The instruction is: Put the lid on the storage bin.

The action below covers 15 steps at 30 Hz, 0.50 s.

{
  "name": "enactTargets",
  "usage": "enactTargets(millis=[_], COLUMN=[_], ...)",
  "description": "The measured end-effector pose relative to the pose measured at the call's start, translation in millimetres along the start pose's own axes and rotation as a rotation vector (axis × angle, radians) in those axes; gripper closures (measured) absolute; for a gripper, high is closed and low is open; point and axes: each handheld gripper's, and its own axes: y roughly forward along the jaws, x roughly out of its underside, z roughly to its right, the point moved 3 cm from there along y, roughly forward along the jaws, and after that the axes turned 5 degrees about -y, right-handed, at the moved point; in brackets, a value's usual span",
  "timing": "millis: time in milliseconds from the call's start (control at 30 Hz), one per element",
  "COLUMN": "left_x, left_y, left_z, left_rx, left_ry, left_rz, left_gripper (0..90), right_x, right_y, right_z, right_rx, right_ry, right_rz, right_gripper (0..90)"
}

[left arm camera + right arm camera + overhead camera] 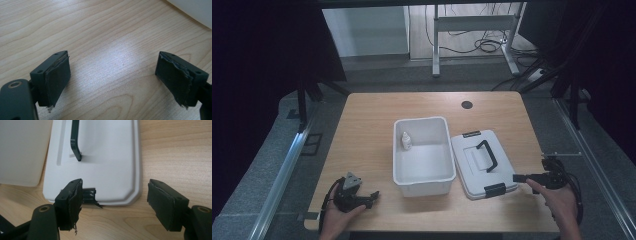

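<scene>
Bottle (405,140) in bin (422,176), lid (472,168) just right.

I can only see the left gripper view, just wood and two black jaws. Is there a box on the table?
Observer: Yes, an open white bin sits mid-table, and a small white bottle stands inside it.
Operator: Where's its lid?
Observer: The white lid lies flat on the table beside the bin, black handle facing up.
Operator: What's the other hand doing?
Observer: The right hand-held gripper is open, jaws pointed at the lid's near edge, one jaw by the black latch.
</scene>
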Motion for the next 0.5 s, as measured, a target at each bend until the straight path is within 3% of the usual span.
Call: enactTargets(millis=[200, 500], left_x=[0.2, 0.4], left_y=[-0.1, -0.4], left_z=[0.2, 0.3], left_rx=[-0.002, -0.002], left_ry=[-0.001, -0.002], left_rz=[0.0, 0.0], left_gripper=[12.7, 12.7], right_x=[-4.6, -9.9], right_y=[1.0, -2.7], right_z=[-6.8, -12.8], right_rx=[0.0, 0.0], right_ry=[-0.017, -0.026], right_rz=[-0.019, -0.003], right_gripper=[29.0, 29.1])
